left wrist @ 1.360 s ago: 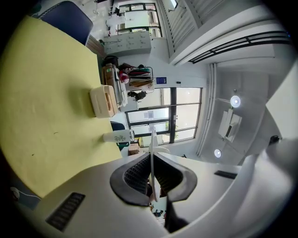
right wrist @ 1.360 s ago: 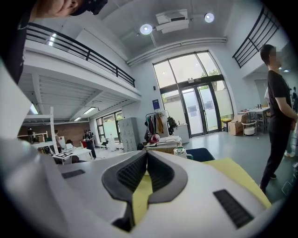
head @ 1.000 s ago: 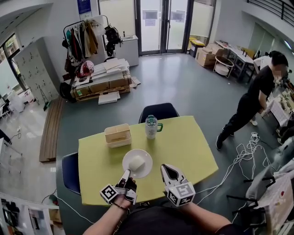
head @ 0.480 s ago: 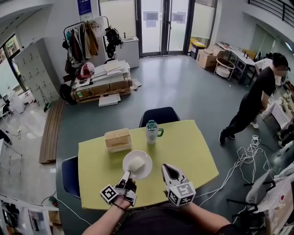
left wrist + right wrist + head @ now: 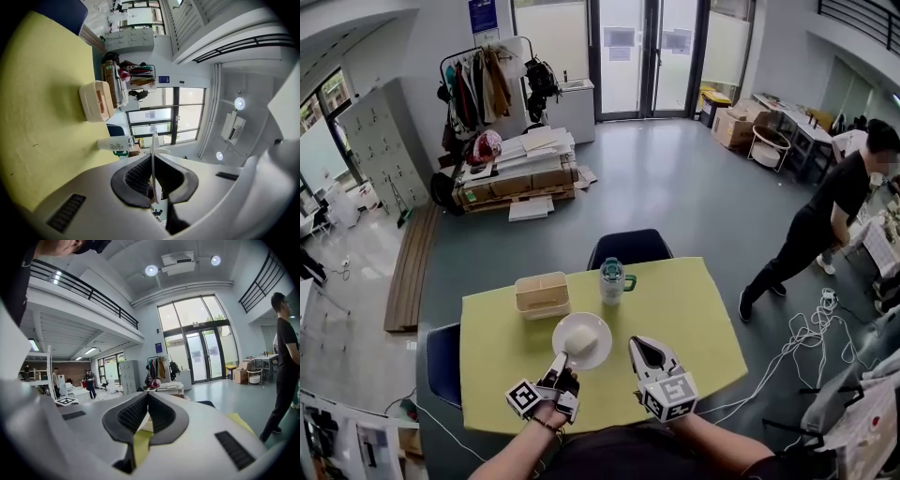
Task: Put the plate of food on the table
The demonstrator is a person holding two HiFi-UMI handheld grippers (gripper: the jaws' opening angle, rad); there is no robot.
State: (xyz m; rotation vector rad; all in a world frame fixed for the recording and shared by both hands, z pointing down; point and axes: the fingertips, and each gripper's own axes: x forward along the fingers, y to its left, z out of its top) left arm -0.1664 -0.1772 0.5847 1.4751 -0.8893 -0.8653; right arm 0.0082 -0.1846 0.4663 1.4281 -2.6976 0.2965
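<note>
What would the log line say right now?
left gripper: shut on plate rim | food: on plate, over yellow table | right gripper: shut, empty

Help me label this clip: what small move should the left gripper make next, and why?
Probably open the left gripper and let go of the plate: its jaws pinch the near rim, and the plate with the food seems to rest already on the yellow table. The right gripper is shut, empty, and apart from it.

Left tongs (image 5: 561,357) touch plate (image 5: 600,351) rim — food (image 5: 579,335) on it, yellow table (image 5: 694,319) beneath.
</note>
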